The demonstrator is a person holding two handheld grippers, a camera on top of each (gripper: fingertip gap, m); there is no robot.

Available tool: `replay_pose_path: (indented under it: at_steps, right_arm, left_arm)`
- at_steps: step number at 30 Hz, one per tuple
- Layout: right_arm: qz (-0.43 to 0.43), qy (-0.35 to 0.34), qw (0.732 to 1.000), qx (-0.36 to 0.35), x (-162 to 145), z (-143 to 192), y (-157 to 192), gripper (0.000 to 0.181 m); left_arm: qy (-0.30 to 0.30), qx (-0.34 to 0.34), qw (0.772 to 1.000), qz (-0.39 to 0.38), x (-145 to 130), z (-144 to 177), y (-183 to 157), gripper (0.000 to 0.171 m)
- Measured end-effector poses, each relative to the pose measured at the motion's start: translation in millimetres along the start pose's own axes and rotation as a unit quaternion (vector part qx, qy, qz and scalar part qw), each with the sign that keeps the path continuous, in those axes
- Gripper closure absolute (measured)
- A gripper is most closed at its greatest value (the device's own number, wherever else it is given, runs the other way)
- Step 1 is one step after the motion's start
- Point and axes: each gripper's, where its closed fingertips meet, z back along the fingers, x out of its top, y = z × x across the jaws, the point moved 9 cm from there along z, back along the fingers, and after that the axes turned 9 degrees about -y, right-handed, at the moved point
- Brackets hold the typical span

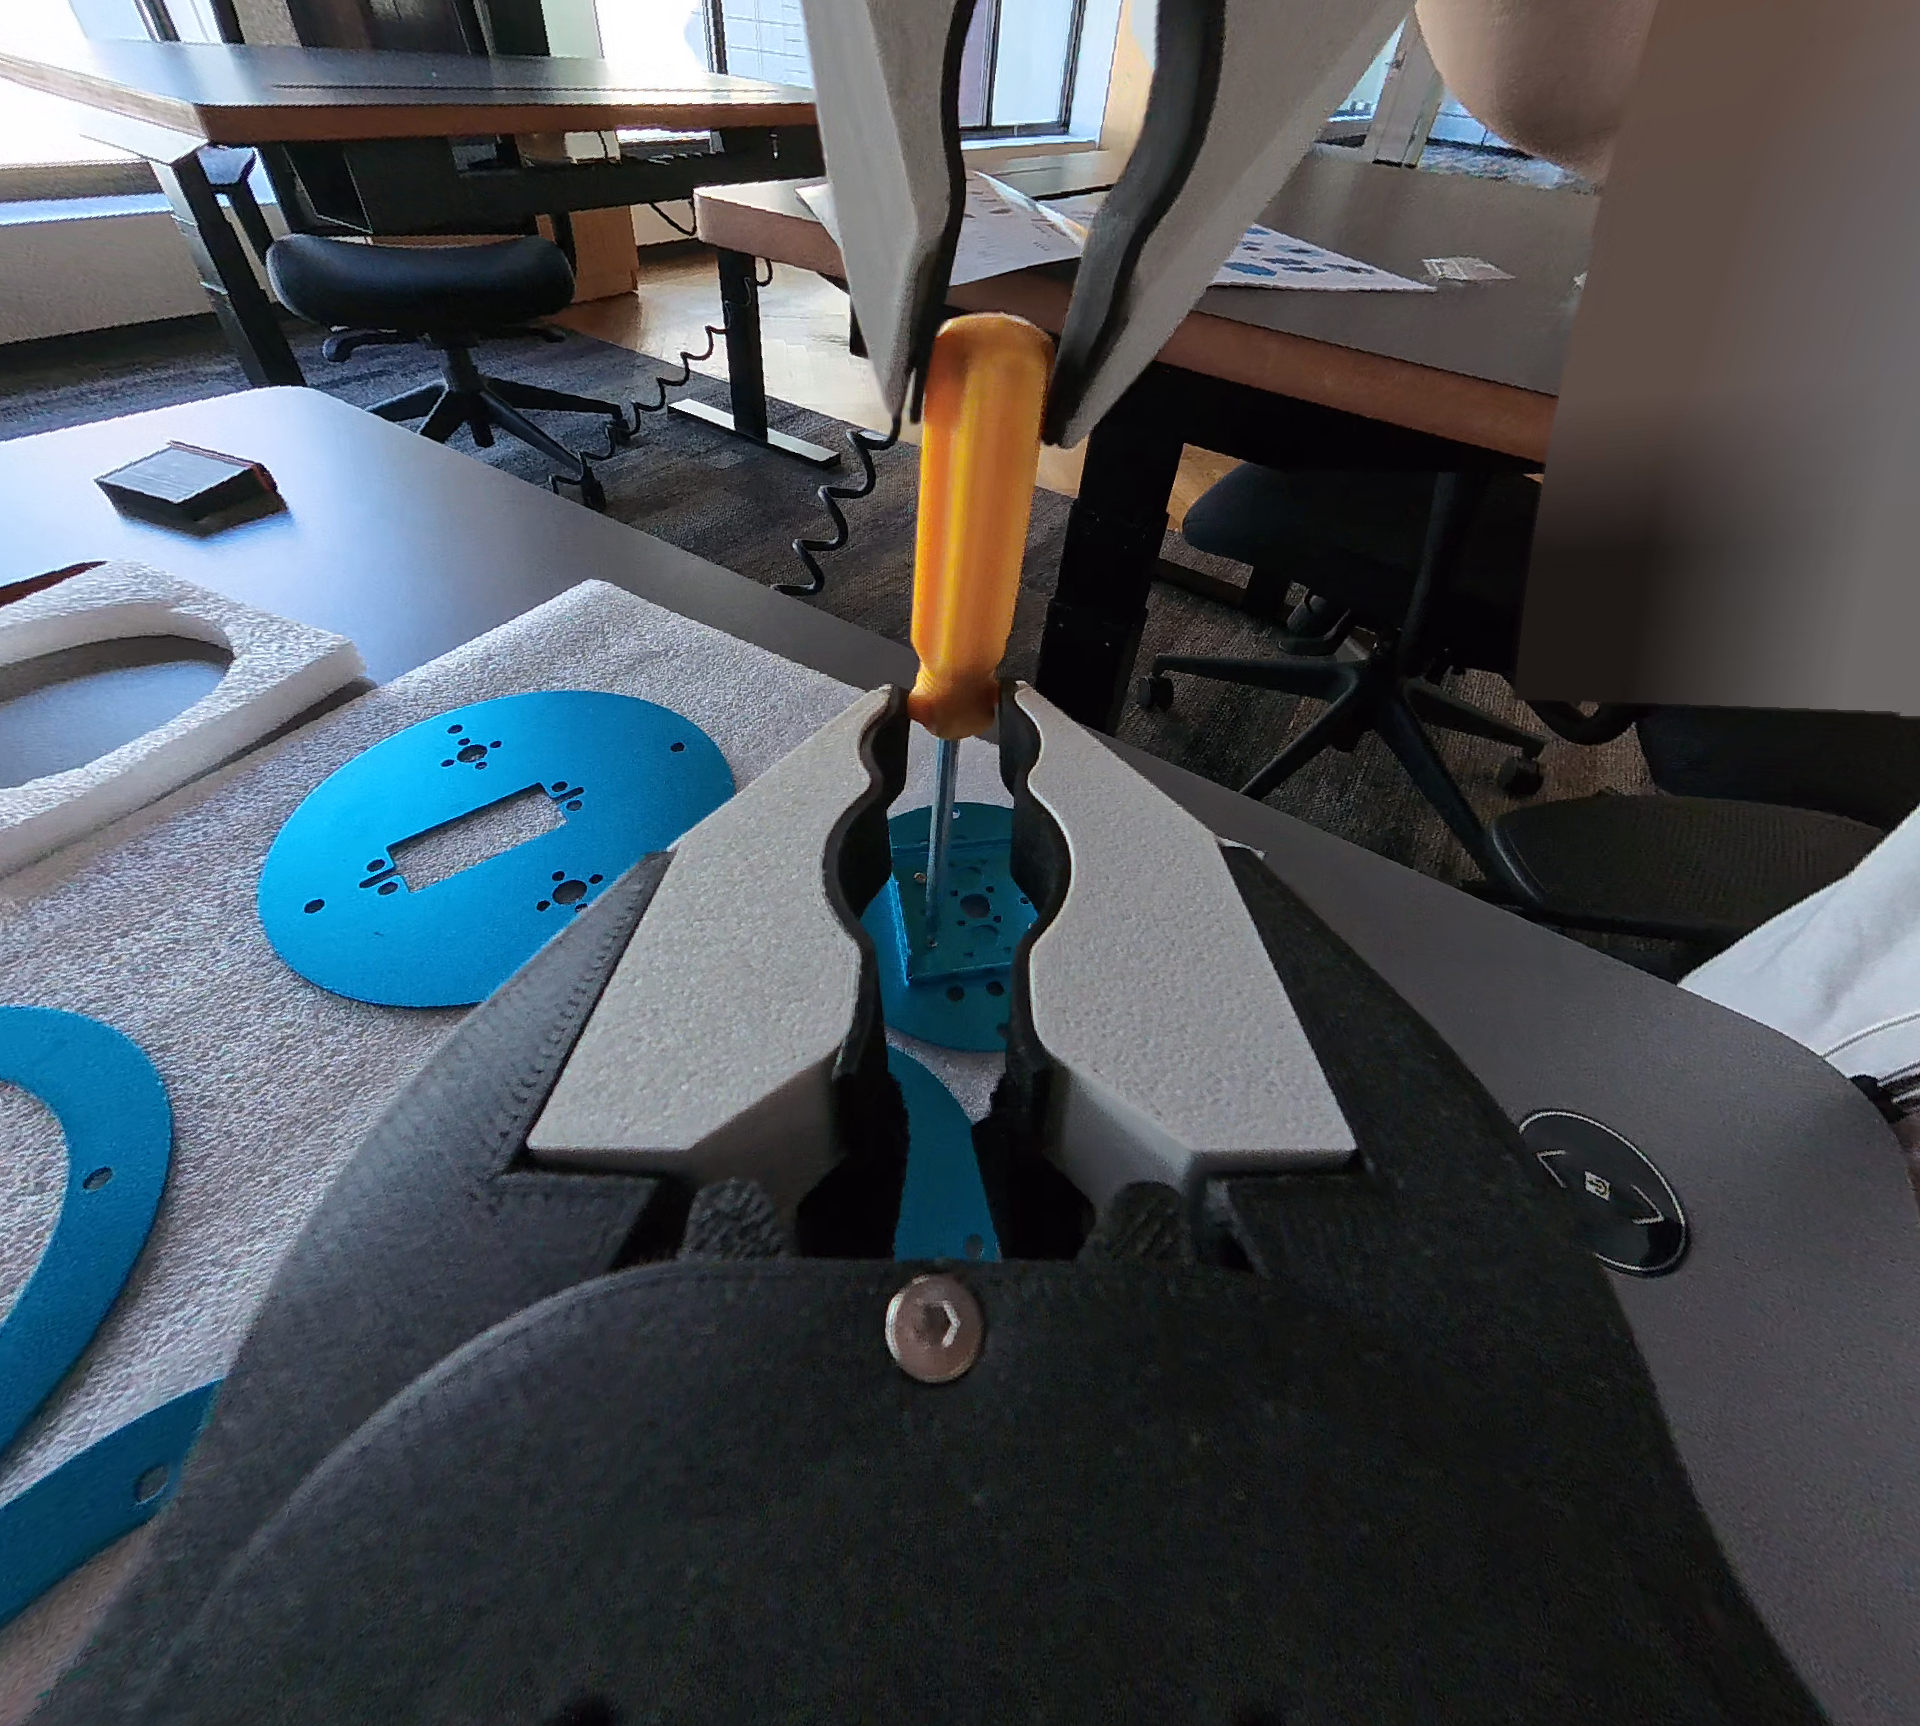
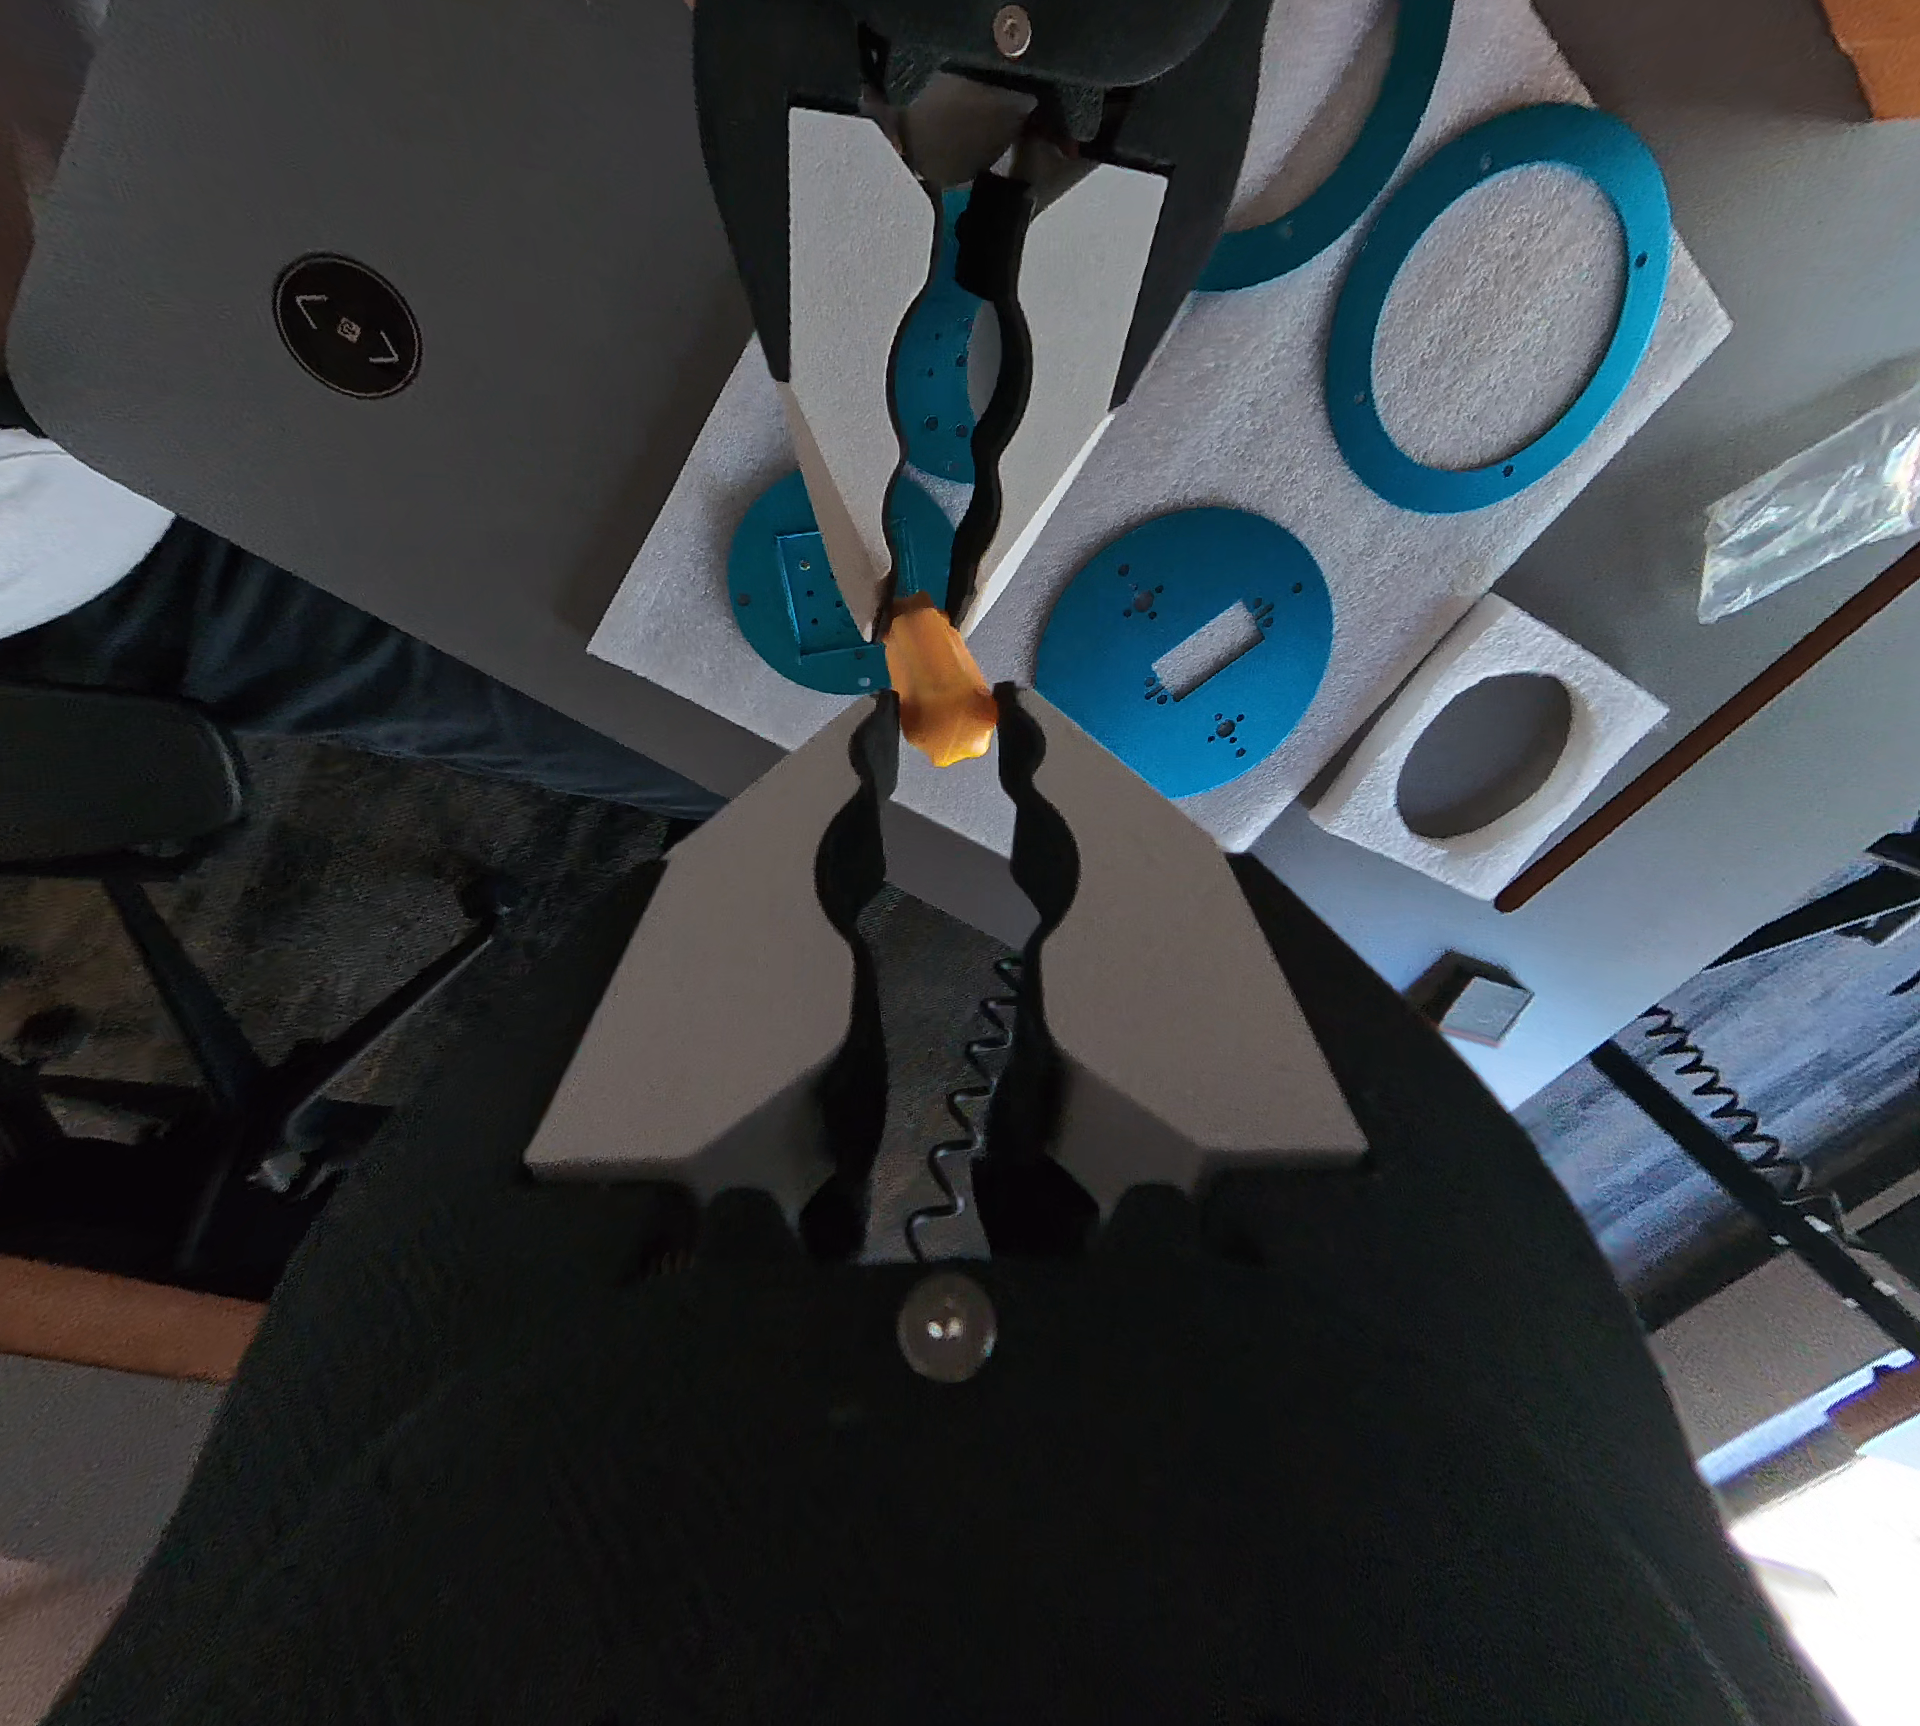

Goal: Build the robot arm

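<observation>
An orange-handled screwdriver (image 1: 977, 523) stands upright. Its metal shaft (image 1: 940, 835) points down into a small blue bracket (image 1: 961, 938) on a small blue disc (image 1: 935, 1011). My left gripper (image 1: 954, 705) is closed on the bottom flange of the handle. My right gripper (image 1: 982, 414) comes down from above and is shut on the top of the handle. In the right wrist view, my right gripper (image 2: 943, 705) pinches the handle end (image 2: 935, 689). There the left gripper (image 2: 923, 611) meets it from the opposite side, over the small disc (image 2: 774, 596).
A white foam mat (image 1: 623, 668) carries a blue slotted disc (image 1: 488, 845) and blue rings (image 2: 1496, 305). A foam block with an oval hole (image 2: 1486, 741), a clear plastic bag (image 2: 1818, 502) and a black block (image 1: 192, 487) lie around. The table's edge and a round control (image 1: 1600, 1193) are at right. The gap from one gripper's tips to the other's is roughly 5 cm. My left gripper's tips are some 8 cm from the small blue bracket (image 1: 961, 938).
</observation>
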Motion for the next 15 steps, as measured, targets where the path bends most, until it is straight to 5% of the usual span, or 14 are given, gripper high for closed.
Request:
replay_pose_path:
  at_steps: [7,15]
  right_arm:
    - [-0.179,0.051,0.982,-0.03,2.4,-0.1,-0.3,0.165]
    - [-0.037,0.031,0.998,-0.027,3.6,-0.8,4.5,0.159]
  left_arm:
    - [0.003,-0.005,1.0,-0.002,-0.2,-1.3,-1.0,0.155]
    - [0.001,-0.004,1.0,0.001,-0.2,-0.1,-0.6,0.156]
